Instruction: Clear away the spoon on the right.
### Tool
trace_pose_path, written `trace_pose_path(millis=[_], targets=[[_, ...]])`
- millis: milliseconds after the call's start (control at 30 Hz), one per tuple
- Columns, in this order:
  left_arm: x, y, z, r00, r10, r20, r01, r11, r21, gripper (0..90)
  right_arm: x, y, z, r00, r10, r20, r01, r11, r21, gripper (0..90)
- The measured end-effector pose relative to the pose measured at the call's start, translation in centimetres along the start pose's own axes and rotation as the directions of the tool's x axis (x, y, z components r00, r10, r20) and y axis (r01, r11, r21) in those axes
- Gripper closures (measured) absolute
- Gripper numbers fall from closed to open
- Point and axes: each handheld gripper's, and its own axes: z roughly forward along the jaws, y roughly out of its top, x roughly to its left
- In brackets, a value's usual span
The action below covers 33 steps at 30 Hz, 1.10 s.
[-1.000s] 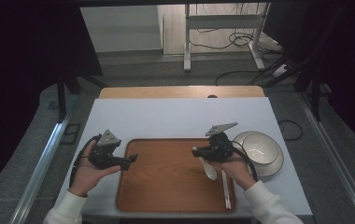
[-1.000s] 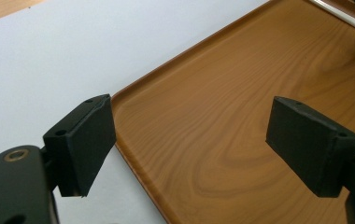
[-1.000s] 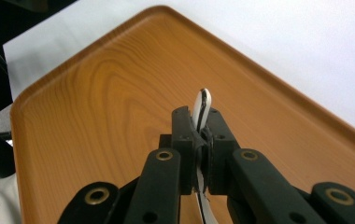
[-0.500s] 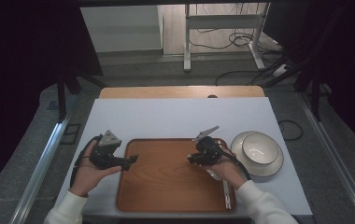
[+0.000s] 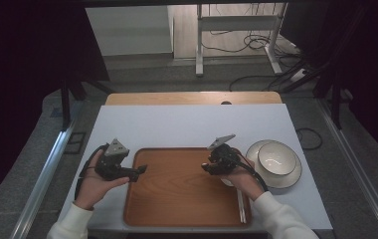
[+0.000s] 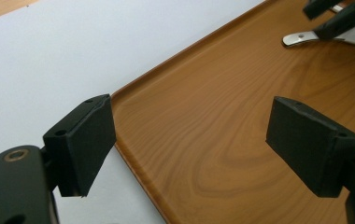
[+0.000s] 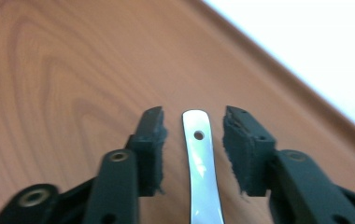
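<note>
High view, right gripper [image 5: 208, 168]: it hangs over the right part of the wooden tray [image 5: 177, 199], with its jaws pointing to the left and toward the middle of the tray.
High view, spoon: a pale piece shows just under the right hand [image 5: 240, 178], which is perhaps the bowl of the spoon [image 5: 226, 182], but it is too small here to be sure.
High view, left gripper [image 5: 140, 172]: its tips are over the left rim of the tray, well apart from the right gripper.
High view, around: a white bowl [image 5: 276, 157] stands on a plate [image 5: 291, 177] just beside the right rim of the tray, on the white table [image 5: 177, 124]. A thin pale stick lies along the right rim of the tray near the forearm.
Left gripper view, fingers: the two black pads [image 6: 84, 142] stand wide apart and nothing is between them; below is the left rim of the tray and the white table.
Left gripper view, spoon: the metal handle end [image 6: 301, 37] lies on the tray, far at the top right, between the jaws of the other gripper.
Right gripper view, spoon: the shiny handle with a small hole [image 7: 201, 158] lies on the tray, between the two pads.
Right gripper view, fingers: the jaws have just been opening; there is a gap on each side of the handle, so the pads [image 7: 245, 149] do not press it.
Right gripper view, in the way: only bare wood of the tray is around the handle, and the rim runs at the upper right.
</note>
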Motion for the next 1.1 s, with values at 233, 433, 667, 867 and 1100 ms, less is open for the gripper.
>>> trace_pose_path(millis=[233, 433, 667, 867, 1100], targets=[[0.0, 0.0, 0.0, 1.0000, 0.001, 0.000, -0.001, 1.0000, 0.001, 15.5, 0.6, 0.2, -1.5, 0.9973, -0.055, -0.049, 0.055, 0.998, -0.007, 81.9], [-0.1, 0.0, 0.0, 1.0000, 0.005, 0.000, -0.005, 1.0000, 0.004, 15.5, 1.5, -0.1, 0.2, 0.9924, -0.102, -0.069, 0.109, 0.989, 0.095, 89.9], [-0.1, 0.0, 0.2, 1.0000, 0.007, 0.000, -0.007, 0.9999, 0.008, 15.5, 0.3, -0.2, 1.4, 0.9981, -0.061, 0.008, 0.060, 0.992, 0.109, 90.0], [-0.1, 0.0, 0.1, 0.9999, 0.010, -0.001, -0.010, 0.9999, 0.008, 15.5, -0.9, -0.4, 1.2, 0.9932, -0.009, 0.116, -0.005, 0.993, 0.121, 90.0], [0.0, 0.0, 0.1, 1.0000, 0.008, -0.002, -0.008, 1.0000, 0.005, 15.5, -1.6, -0.6, 1.0, 0.9900, 0.018, 0.140, -0.035, 0.992, 0.124, 90.0]])
